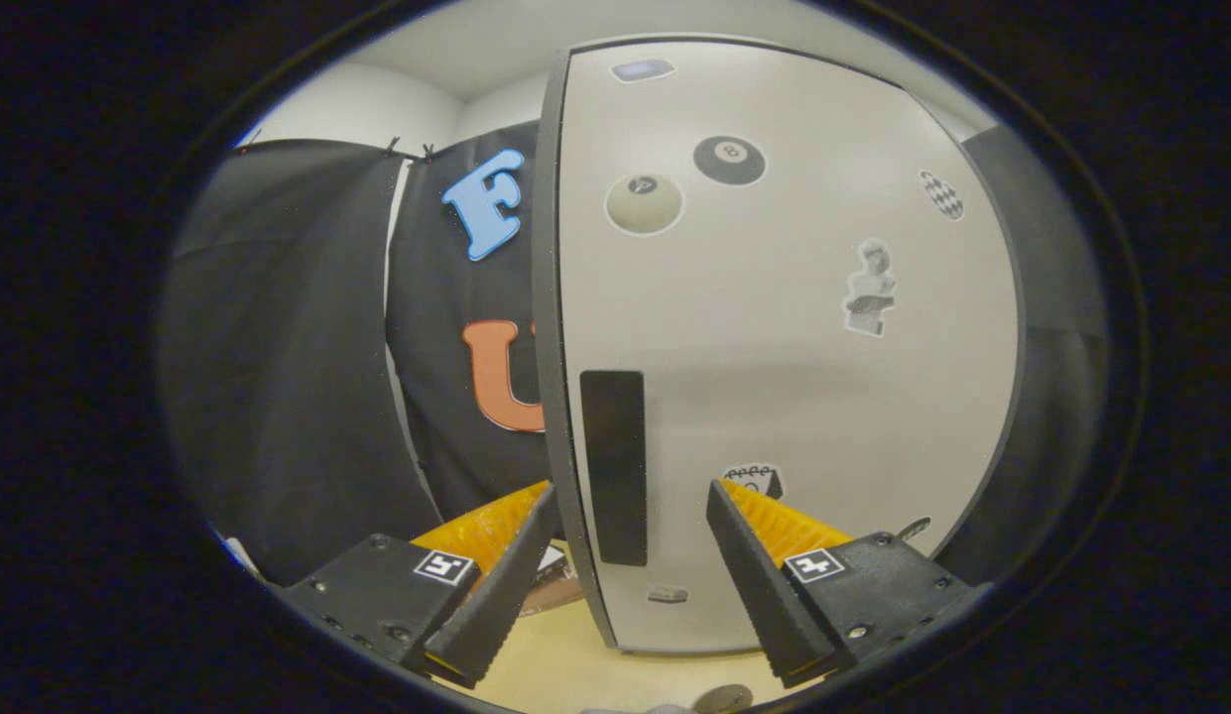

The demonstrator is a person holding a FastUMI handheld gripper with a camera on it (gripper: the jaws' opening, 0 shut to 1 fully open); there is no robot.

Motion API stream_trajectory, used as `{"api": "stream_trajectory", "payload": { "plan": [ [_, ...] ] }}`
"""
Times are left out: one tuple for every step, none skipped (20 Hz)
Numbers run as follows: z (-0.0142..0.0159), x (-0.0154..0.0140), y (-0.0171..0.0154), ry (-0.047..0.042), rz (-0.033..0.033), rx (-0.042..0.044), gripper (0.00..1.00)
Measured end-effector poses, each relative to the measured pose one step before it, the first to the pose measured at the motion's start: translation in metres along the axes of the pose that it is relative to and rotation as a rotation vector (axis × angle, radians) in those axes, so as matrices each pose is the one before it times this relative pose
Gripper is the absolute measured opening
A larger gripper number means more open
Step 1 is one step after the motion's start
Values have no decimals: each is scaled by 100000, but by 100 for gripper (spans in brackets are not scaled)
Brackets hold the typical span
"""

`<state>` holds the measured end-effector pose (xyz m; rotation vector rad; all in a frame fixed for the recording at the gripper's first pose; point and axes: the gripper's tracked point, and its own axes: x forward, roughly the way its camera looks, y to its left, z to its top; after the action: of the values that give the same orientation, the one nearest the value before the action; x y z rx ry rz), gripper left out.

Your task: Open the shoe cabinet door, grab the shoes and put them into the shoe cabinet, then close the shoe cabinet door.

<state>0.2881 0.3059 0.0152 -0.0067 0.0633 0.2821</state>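
As my tongs point(615, 555) stand open, I see the upright dark handle point(613, 466) of the shoe cabinet door point(774, 347) between their fingers.

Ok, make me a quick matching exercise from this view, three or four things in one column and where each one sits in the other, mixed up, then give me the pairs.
Things:
1. tool
2. black handle strip
3. eight-ball sticker
4. statue sticker

Places or states:
A. high on the cabinet door, beside the pale ball sticker
B. open, fingers either side of the door's edge
C. mid-height on the door, away from the handle side
D. by the door's edge, between the fingers

Pairs: 1-B, 2-D, 3-A, 4-C
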Motion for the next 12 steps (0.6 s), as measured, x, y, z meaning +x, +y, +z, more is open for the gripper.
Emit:
{"api": "stream_trajectory", "payload": {
  "plan": [
    [-235,682,370,892,585,1141,98],
    [-250,818,204,1029,-465,716,94],
    [-234,649,-100,856,-1130,490,91],
    [-286,289,-14,1338,-1427,818,86],
    [131,213,-143,-1114,-2035,149,82],
    [29,125,-181,-331,-1740,-324,77],
    [-61,127,-177,-176,-2323,-247,71],
    [-104,19,119,404,-99,362,62],
    [-348,-117,375,1560,818,936,54],
    [45,108,-14,-367,-1008,-356,45],
    [51,-24,-109,-328,-418,-1797,43],
    [-108,90,-116,-458,-378,-1680,41]
  ]
}}
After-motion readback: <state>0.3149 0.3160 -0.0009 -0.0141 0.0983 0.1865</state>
